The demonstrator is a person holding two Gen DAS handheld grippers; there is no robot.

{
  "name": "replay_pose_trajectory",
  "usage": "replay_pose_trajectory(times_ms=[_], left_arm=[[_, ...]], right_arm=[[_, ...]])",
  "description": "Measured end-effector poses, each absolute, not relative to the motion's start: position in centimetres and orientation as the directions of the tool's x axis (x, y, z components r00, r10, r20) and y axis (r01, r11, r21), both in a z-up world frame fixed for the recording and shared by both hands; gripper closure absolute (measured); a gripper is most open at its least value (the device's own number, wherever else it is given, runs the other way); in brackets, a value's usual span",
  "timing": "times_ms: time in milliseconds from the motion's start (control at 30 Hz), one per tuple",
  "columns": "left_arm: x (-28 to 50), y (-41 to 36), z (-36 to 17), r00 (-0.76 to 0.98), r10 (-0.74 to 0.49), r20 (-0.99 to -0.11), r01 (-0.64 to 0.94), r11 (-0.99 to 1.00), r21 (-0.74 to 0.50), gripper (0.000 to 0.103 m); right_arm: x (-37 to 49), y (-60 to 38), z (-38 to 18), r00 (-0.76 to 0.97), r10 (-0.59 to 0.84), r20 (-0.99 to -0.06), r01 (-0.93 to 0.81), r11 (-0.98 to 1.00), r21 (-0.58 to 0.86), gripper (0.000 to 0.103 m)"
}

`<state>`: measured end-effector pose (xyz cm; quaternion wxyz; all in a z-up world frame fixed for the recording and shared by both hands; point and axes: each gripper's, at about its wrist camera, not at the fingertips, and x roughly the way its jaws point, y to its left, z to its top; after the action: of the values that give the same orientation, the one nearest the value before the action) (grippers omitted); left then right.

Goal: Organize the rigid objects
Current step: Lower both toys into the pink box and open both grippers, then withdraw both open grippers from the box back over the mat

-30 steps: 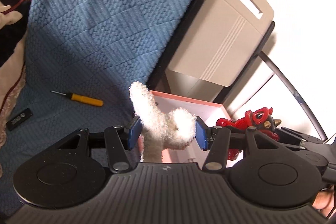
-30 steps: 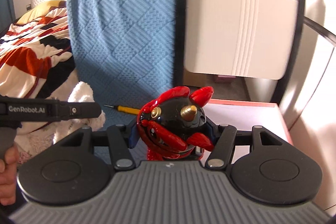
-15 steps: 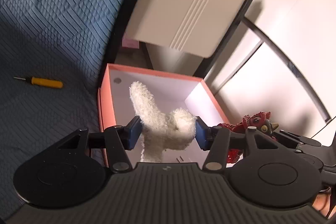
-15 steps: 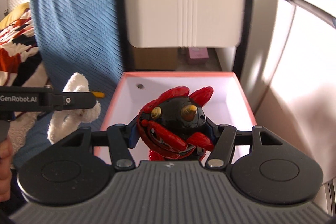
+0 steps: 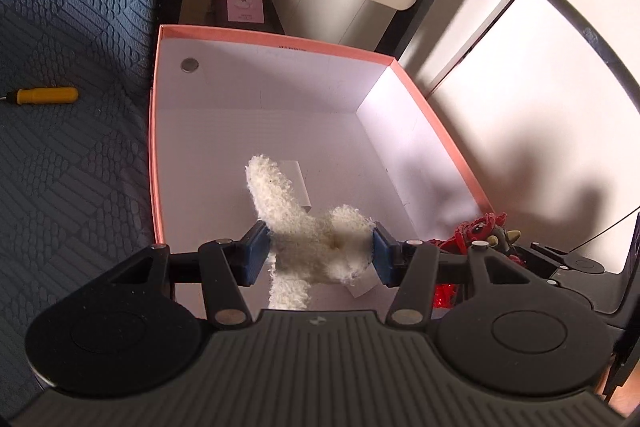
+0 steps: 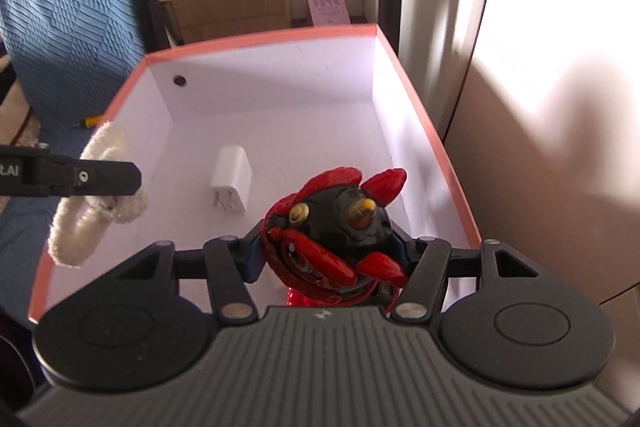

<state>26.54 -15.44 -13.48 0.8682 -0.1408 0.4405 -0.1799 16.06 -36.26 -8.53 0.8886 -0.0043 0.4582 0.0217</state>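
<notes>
Right wrist view: the right gripper (image 6: 324, 263) clamps the red and black figure (image 6: 336, 227) above the pink box (image 6: 424, 115). The left gripper (image 5: 318, 253) clamps the white fluffy toy (image 5: 308, 231) over the box too. Inside the box lies only a white charger (image 6: 232, 183); both drops remain, and the yellow screwdriver (image 5: 46, 95) is outside.

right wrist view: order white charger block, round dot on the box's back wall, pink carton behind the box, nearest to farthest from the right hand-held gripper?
From the right hand-held gripper, shut on the red-and-black figure:
1. White charger block, on the box floor, ahead and left.
2. Round dot, on the back wall, far left.
3. Pink carton, behind the box, under the chair.
</notes>
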Motion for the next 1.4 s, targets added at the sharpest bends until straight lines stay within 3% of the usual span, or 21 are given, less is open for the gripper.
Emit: replay_pose_trajectory(times_ms=[400,467,967,1400], left_arm=[[27.1,-15.7,-15.0,0.514,-0.436,-0.739,0.180,0.897,-0.403,0.042],[27.0,-15.7,-14.8,0.518,-0.433,-0.738,0.182,0.898,-0.400,0.026],[22.1,-11.6,-6.9,0.685,-0.407,-0.605,0.187,0.900,-0.393,0.026],[15.8,-5.2,-1.5,0.797,-0.338,-0.500,0.168,0.920,-0.353,0.026]], right_arm=[[16.2,-36.9,-10.3,0.562,0.038,-0.827,-0.027,0.999,0.027,0.043],[16.2,-36.8,-9.8,0.572,0.036,-0.820,-0.029,0.999,0.023,0.043],[14.0,-31.9,-1.1,0.730,0.125,-0.672,-0.153,0.988,0.018,0.043],[11.7,-25.3,2.4,0.755,0.265,-0.600,-0.295,0.954,0.050,0.043]])
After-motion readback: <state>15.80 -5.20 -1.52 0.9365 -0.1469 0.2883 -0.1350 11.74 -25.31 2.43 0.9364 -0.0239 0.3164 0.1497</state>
